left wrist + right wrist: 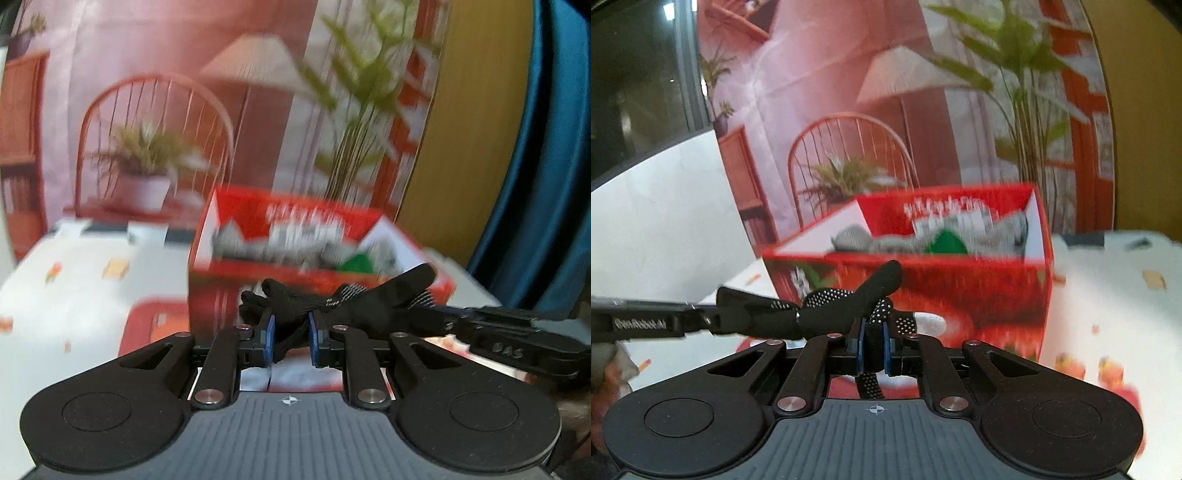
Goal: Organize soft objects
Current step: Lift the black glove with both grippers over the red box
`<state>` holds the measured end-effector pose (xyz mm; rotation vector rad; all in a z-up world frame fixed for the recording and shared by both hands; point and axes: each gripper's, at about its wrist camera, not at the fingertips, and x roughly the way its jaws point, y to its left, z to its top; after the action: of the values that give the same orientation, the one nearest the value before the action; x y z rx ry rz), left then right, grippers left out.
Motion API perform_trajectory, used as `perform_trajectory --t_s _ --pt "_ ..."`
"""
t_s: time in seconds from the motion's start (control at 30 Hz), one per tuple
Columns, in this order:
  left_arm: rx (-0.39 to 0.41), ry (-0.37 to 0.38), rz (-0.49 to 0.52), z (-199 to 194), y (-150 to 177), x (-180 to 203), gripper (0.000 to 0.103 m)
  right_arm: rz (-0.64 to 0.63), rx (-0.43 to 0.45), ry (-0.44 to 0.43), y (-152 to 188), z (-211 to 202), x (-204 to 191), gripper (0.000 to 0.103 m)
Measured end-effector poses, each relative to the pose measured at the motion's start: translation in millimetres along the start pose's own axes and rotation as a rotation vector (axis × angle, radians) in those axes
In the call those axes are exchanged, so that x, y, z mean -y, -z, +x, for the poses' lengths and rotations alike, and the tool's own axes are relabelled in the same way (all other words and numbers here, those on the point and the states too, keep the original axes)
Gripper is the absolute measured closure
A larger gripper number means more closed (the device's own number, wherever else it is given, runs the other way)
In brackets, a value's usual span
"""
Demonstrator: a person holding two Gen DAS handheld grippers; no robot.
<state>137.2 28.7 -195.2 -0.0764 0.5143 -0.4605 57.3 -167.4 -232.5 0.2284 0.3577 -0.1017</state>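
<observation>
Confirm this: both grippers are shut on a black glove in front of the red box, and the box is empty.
Not quite: the red box is not empty. The right wrist view shows grey knitted items and something green inside it. The rest holds: the left gripper and right gripper are both shut on the black glove in front of it.

The left hand-held gripper [290,334] points forward and slightly downward, its blue-padded fingers [270,332] drawn close together and pinching a bunch of dark knit fabric. The right hand-held gripper [874,345] is tilted much the same way, its pads [862,345] almost together and clamped on a narrow fold of the same fabric. Each reaches into the other's view from the side: the right one from the right edge, the left one from the left edge.
</observation>
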Motion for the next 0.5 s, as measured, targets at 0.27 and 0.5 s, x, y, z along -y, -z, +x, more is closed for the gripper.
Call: perform_trajectory --t_s 0.27,0.5 --pt "0.142 0.037 -0.005 9 -77 14 0.085 -0.018 0.132 -0.010 -89 7 3 0.094" --pt "0.026 0.053 -0.074 49 -96 3 0.085 -0.059 0.143 0.015 -119 25 6 0.094"
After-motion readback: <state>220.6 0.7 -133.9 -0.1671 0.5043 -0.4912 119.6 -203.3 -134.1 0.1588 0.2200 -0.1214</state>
